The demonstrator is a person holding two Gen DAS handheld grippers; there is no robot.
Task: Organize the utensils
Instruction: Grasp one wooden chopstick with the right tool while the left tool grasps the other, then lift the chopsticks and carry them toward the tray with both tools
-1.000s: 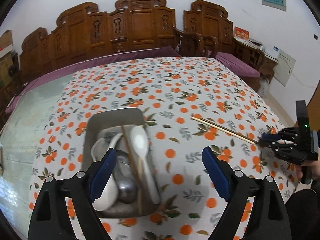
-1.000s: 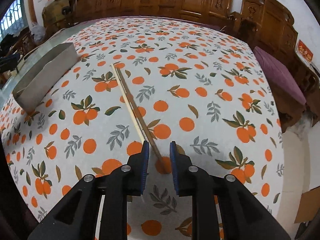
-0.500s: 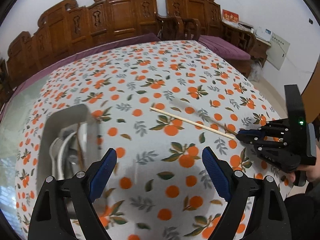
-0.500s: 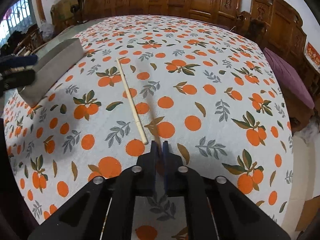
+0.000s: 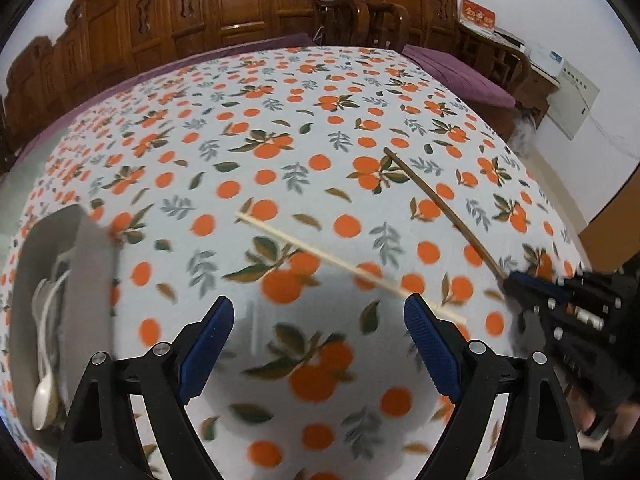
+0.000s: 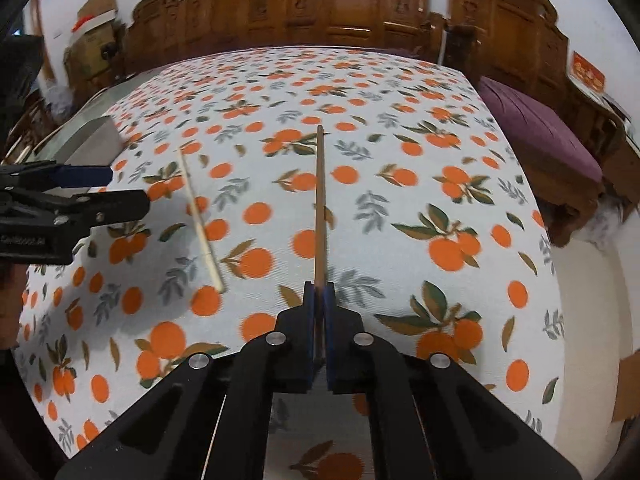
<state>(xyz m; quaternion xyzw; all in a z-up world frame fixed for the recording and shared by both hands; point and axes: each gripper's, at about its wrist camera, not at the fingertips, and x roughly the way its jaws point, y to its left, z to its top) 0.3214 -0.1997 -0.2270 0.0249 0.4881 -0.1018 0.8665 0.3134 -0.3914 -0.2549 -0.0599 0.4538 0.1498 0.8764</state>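
My right gripper (image 6: 319,292) is shut on the end of a brown chopstick (image 6: 319,204), which points away from it, lifted above the cloth; both also show in the left wrist view, the gripper (image 5: 516,280) and the chopstick (image 5: 440,208). A pale chopstick (image 5: 340,262) lies on the orange-print tablecloth, its near end by my left gripper's right finger; it shows in the right wrist view too (image 6: 198,216). My left gripper (image 5: 318,344) is open and empty, low over the cloth. A metal tray (image 5: 86,280) at the left holds spoons (image 5: 42,392) and other utensils.
The table is covered with an orange-print cloth (image 6: 400,184). Carved wooden chairs (image 5: 224,20) line its far side. A purple cushioned bench (image 6: 536,136) stands to the right. The table's right edge drops to the floor (image 6: 592,300).
My right gripper has lifted the brown chopstick away from the pale one. My left gripper has moved right, away from the tray, toward the pale chopstick.
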